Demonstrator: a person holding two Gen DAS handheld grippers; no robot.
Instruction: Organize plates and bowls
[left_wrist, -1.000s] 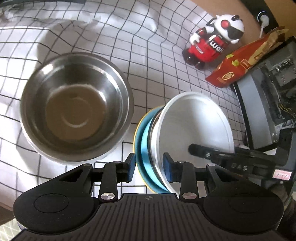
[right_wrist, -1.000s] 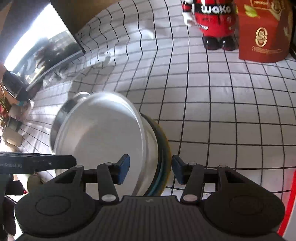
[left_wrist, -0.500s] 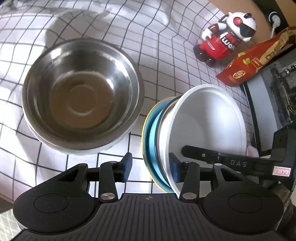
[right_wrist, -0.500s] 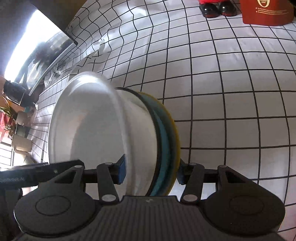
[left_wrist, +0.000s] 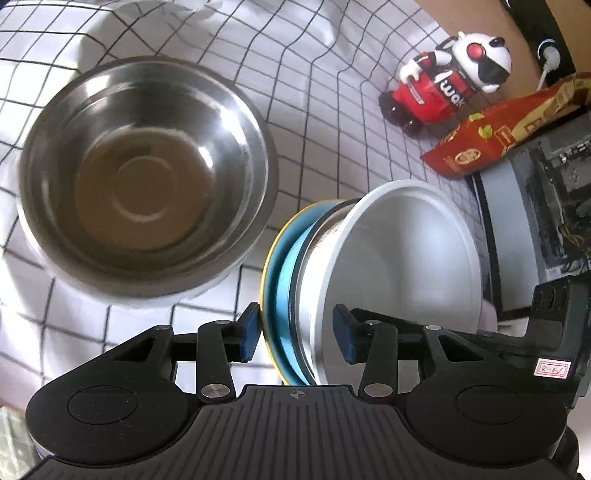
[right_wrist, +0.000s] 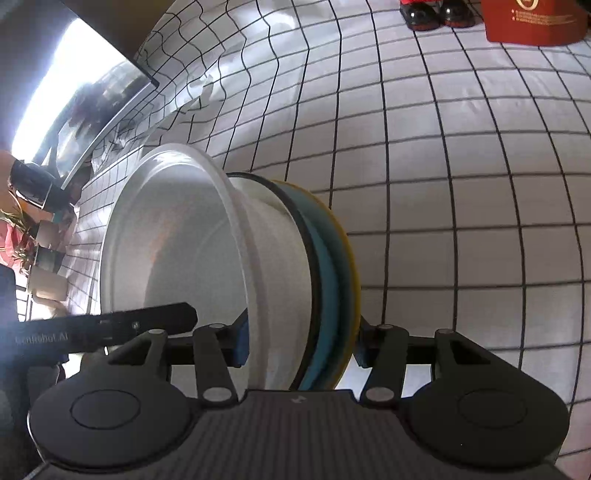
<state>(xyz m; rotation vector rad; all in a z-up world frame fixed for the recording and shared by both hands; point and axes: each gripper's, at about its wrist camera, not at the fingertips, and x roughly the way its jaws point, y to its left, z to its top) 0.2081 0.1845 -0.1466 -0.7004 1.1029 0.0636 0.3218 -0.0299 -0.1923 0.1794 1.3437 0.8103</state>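
The stack of a white round bowl (left_wrist: 402, 254), a steel bowl, a blue plate (left_wrist: 286, 280) and a yellow plate stands on edge, rims vertical, held between both grippers above the grid-pattern white cloth (right_wrist: 461, 184) on the counter. The left gripper (left_wrist: 295, 334) straddles the near rim with fingers spread, the left pad touching the yellow plate and the right pad clear of the white bowl; the right gripper (right_wrist: 301, 341) pinches the stack from its own side. The large empty stainless-steel bowl (left_wrist: 144, 177) lies just left of the stack, mouth up, so it appears to be the receiving position.

Left wrist view aimed steeply down from close above checked cloth (left_wrist: 314, 92), right wrist view likewise, shared tilted dish stack (left_wrist: 388, 266) (right_wrist: 236, 266) seen from opposite sides.
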